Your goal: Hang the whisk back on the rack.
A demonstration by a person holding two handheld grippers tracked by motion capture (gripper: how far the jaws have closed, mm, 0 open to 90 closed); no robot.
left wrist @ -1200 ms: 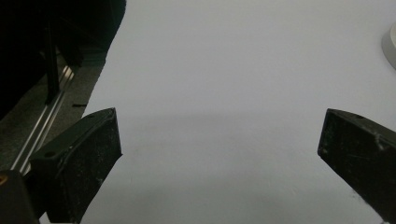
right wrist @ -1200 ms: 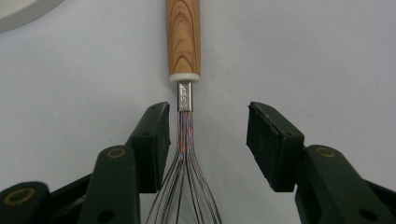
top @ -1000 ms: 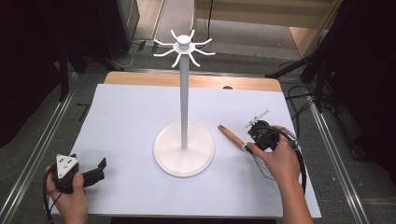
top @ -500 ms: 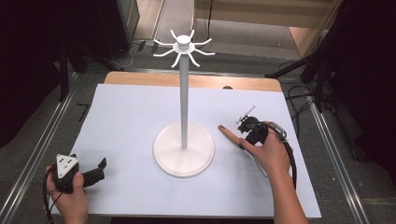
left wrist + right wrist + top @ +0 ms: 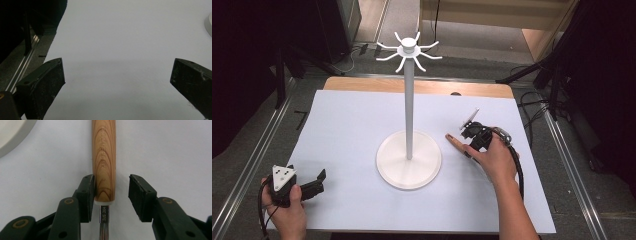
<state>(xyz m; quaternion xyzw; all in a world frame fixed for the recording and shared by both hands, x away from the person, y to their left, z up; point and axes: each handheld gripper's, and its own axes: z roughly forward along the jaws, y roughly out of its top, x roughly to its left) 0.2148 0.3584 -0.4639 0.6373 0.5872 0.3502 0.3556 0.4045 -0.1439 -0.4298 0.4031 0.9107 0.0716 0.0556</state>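
So we've got the wooden handle [image 5: 103, 160] lying on the table just right of the white stand [image 5: 409, 159], our right gripper [image 5: 111, 195] closing around it but not clamped yet, left gripper [image 5: 117, 80] wide open.

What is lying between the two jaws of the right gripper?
In the right gripper view, the wooden handle of a utensil lies between the right gripper's jaws, against one pad, with a gap to the other.

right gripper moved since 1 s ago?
Yes. The right gripper has shifted left toward the stand base, and its jaws have been closing around the wooden handle, not yet clamped on both sides.
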